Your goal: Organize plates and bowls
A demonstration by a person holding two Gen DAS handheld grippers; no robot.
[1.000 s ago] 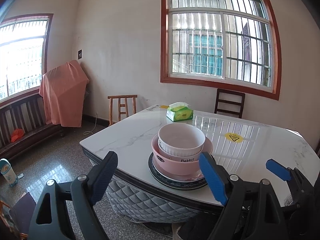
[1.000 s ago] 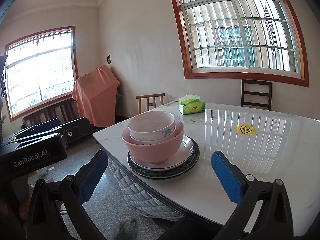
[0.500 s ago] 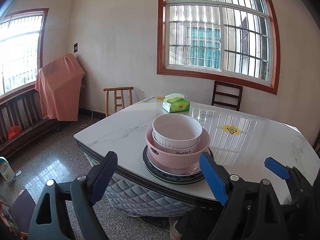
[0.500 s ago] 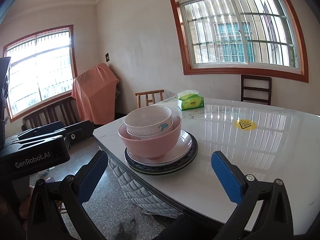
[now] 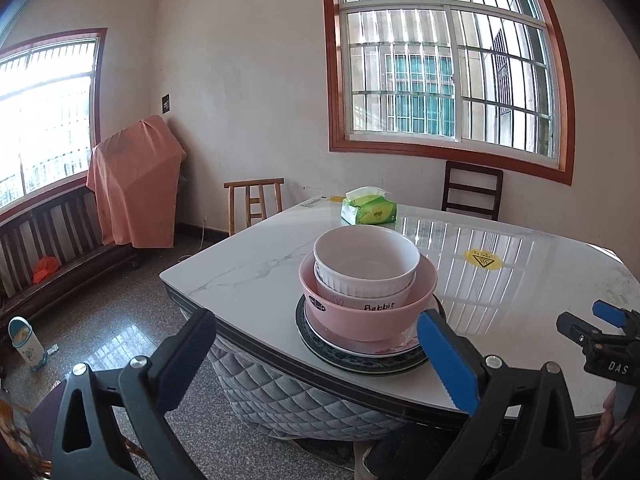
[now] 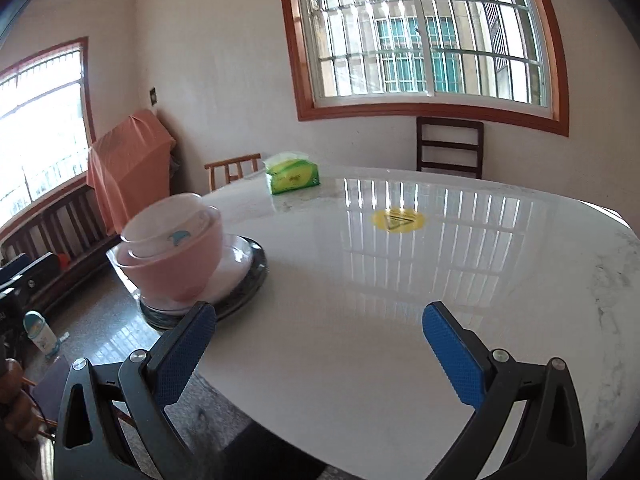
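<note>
Both claws, the left gripper (image 5: pixel 316 354) and right gripper (image 6: pixel 318 340), are wide open and hold nothing. The bowls (image 5: pixel 366 280) sit nested on plates (image 5: pixel 360 356) at twelve o'clock, likely to save room.

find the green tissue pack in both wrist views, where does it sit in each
Left wrist: the green tissue pack sits just above centre, on the table's far side behind the stacked bowls.
Right wrist: it sits left of centre, up and right of the bowls.
Shared landmark: the yellow sticker on the tabletop, to the pack's right.
</note>
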